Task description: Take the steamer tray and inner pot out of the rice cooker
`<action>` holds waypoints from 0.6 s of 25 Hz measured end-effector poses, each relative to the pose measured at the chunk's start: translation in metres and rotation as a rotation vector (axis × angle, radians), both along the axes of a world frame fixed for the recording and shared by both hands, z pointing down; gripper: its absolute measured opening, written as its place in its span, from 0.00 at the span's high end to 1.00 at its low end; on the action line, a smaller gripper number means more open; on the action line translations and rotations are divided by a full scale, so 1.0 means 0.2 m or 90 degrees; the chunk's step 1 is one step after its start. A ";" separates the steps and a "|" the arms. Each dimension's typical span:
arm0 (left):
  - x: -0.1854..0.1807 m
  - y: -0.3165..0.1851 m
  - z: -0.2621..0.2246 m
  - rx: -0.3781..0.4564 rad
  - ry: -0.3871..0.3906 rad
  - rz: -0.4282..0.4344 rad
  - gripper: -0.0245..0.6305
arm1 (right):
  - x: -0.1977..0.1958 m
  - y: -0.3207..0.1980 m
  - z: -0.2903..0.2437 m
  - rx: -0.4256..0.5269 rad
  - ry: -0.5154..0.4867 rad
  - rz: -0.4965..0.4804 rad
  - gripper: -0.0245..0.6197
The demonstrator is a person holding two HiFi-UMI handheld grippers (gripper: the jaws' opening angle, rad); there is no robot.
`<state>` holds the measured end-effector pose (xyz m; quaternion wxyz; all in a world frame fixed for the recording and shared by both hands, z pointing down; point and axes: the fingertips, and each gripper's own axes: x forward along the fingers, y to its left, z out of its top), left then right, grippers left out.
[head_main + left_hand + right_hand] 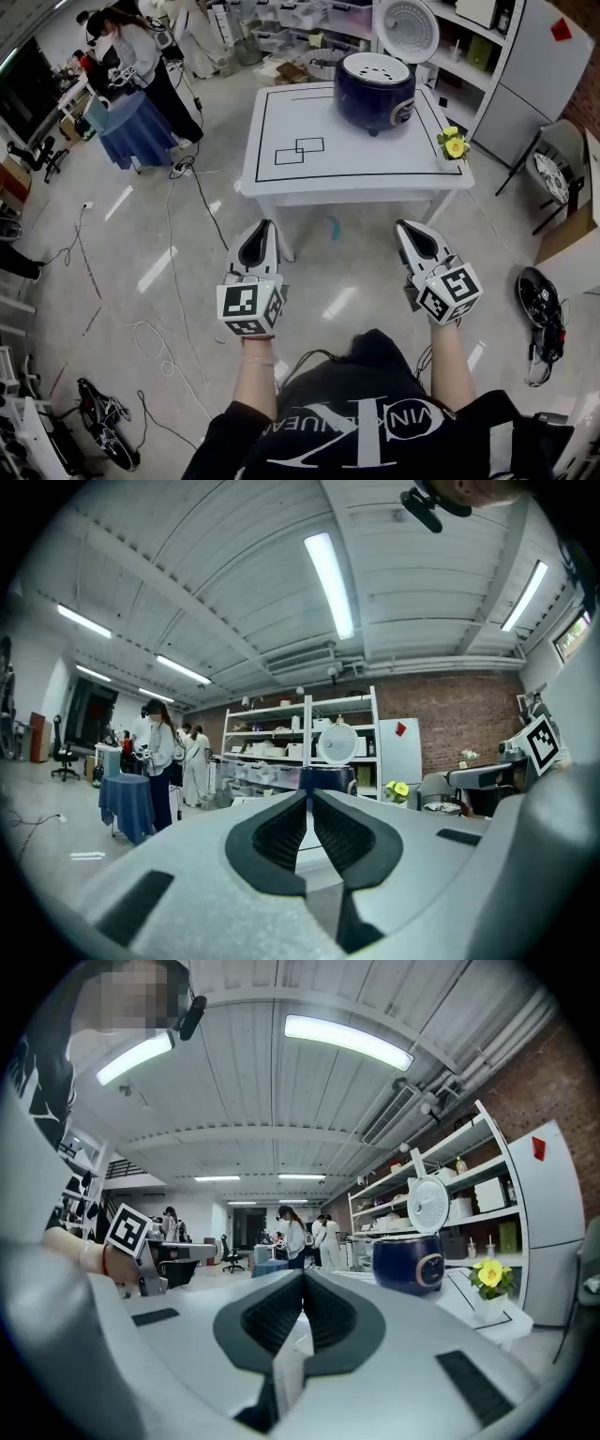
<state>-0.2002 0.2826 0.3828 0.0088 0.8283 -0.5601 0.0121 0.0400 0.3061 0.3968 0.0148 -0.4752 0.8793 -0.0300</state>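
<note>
Nothing of the job looks done yet. The dark blue rice cooker [375,89] sits at the far side of the white table [356,167], near its right end, with its lid [409,28] tipped up and open. A white perforated steamer tray [373,67] lies in the cooker's mouth. I can't see the inner pot, and I'd guess it sits underneath the tray. The person stands well back from the table with floor between, and both arms are held out level. The left hand-held gripper [259,230] has its jaws closed together on nothing, the ribbed pads meeting at the tips with the cooker far off beyond them. The right hand-held gripper [406,228] is likewise clenched and empty, and its own view shows the cooker off to the right with the lid standing up. A small vase of yellow flowers [455,145] stands at the table's near right corner, well apart from the cooker. Two overlapping black rectangles [298,150] are marked on the bare top to the left, perhaps as places to set things down. So, by my reckoning, all of it is left to do: step up to the table, open the jaws, lift out the tray, then lift out the pot below it.
</note>
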 end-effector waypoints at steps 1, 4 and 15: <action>-0.01 0.00 0.00 -0.002 0.005 -0.004 0.92 | 0.00 0.00 0.01 0.001 0.003 0.002 0.96; 0.00 -0.01 0.01 -0.006 0.035 0.000 0.91 | 0.03 0.00 0.02 -0.003 -0.004 0.017 0.96; 0.10 -0.12 0.00 -0.009 0.043 0.037 0.75 | 0.19 -0.08 -0.05 0.007 -0.078 0.074 0.73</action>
